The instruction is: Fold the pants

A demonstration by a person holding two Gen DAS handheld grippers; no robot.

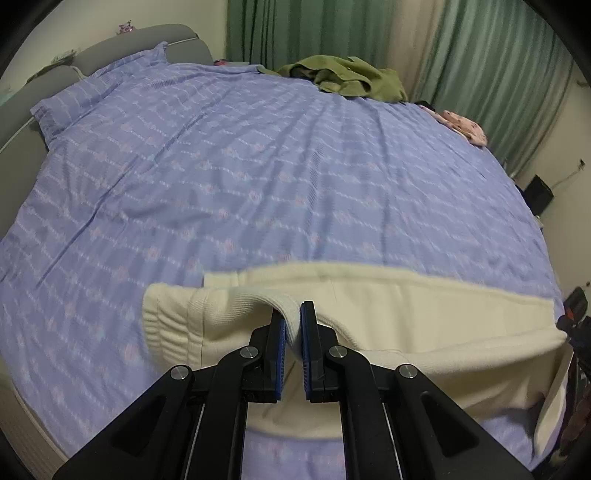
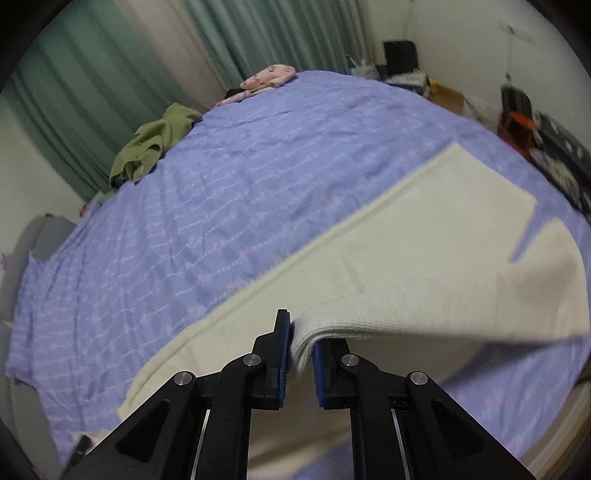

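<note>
**Cream knit pants pinched by 2 hand-held grippers over a lilac bed**

A pair of cream pants (image 1: 388, 314) lies across the near edge of a wide bed (image 1: 258, 166). The fabric is a soft, thick knit with fine ribbing, and a broader ribbed band shows at its left end in the left wrist view. In the right wrist view the pants (image 2: 424, 236) stretch away as a long pale strip, with 2 squared leg ends at the far right, a narrow gap of bedsheet showing between them.

The bed is covered by a lilac sheet printed with rows of small white dashes and pinkish motifs, lightly wrinkled. A padded grey headboard (image 1: 122, 44) curves behind a matching pillow (image 1: 99, 88).

The left hand-held gripper (image 1: 292, 325), black with blue pads, is closed tight on a raised fold of the ribbed knit, which bulges up between its 2 fingers. The right hand-held gripper (image 2: 300, 339) is likewise clamped nearly shut on a stacked edge of the cream fabric, several layers thick, lifted clear of the sheet so that the cloth drapes away to the right.

At the far side of the bed sit a crumpled olive-green garment (image 1: 347, 77) and a smaller pink patterned cloth (image 1: 463, 125). Green pleated curtains (image 1: 332, 29) hang behind. Cluttered boxes and dark objects stand in the room's far corner, too blurred to identify.
</note>
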